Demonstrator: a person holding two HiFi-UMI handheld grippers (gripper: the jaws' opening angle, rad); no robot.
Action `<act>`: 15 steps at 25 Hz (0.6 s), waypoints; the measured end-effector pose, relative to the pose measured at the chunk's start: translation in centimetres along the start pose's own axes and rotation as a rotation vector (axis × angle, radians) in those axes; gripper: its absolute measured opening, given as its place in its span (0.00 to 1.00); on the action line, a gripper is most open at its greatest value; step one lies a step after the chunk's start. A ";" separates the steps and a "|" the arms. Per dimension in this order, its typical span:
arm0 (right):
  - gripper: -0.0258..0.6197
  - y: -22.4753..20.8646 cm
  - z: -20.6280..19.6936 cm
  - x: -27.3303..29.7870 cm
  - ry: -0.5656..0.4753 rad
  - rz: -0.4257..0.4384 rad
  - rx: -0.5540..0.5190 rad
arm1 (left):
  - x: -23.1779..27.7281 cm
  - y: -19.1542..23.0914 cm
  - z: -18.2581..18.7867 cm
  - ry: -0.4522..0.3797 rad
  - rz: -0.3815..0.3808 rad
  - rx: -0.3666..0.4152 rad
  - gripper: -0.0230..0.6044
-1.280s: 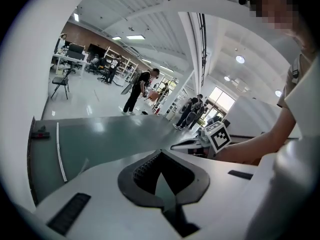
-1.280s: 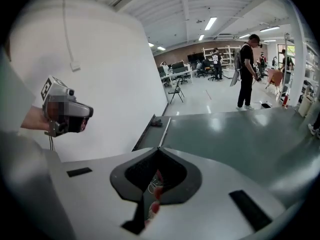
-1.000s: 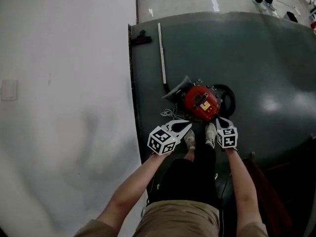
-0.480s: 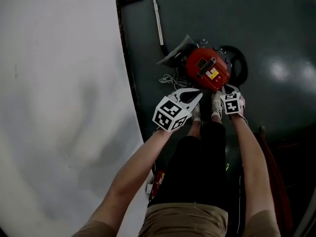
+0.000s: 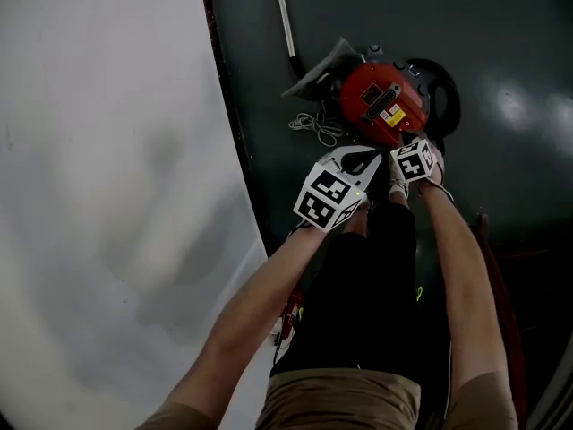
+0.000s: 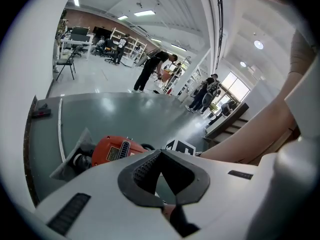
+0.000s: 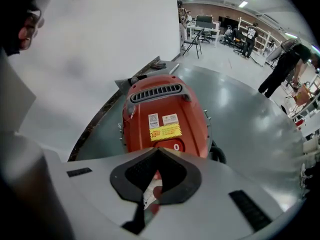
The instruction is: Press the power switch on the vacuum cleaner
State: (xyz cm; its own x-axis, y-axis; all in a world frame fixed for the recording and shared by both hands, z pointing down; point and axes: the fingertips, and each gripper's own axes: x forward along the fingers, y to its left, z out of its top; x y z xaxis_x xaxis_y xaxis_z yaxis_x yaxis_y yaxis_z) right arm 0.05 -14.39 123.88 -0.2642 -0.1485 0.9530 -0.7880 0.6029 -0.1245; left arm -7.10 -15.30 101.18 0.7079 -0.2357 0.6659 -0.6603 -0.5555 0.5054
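Both hand-held grippers closed and empty above the red vacuum cleaner [image 5: 383, 104] on the dark floor [image 5: 501, 34].

The left hand-held gripper [image 5: 367, 157] and the right hand-held gripper [image 5: 410, 146] hung side by side at the vacuum's 6 o'clock edge, each with its jaws brought tip to tip and holding nothing. In the right gripper view the round power switch [image 7: 176, 146] sat just beyond those tips, apart from them, below a yellow label [image 7: 165, 132]. Around the vacuum lay a grey floor nozzle [image 5: 315, 81] at 10 o'clock, a metal wand [image 5: 284, 16] running off toward 11, a loose white cord [image 5: 313, 125] at 8, and a black hose [image 5: 445, 97] curled at 3. A white wall [image 5: 98, 150] bordered the floor at 9 o'clock. The person's shoe [image 5: 397, 187] stood directly under the grippers.
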 end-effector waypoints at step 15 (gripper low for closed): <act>0.05 0.6 -0.5 2.7 0.276 -0.028 -0.015 | 0.4 -1.0 0.9 -0.009 -0.028 -0.005 0.04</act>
State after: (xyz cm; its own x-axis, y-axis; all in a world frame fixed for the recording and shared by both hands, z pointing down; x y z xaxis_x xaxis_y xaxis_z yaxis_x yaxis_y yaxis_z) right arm -0.86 -14.00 126.57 -0.0795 0.0525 0.9954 -0.7840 0.6134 -0.0950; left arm -5.92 -15.59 100.49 0.7284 -0.2276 0.6462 -0.6413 -0.5584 0.5262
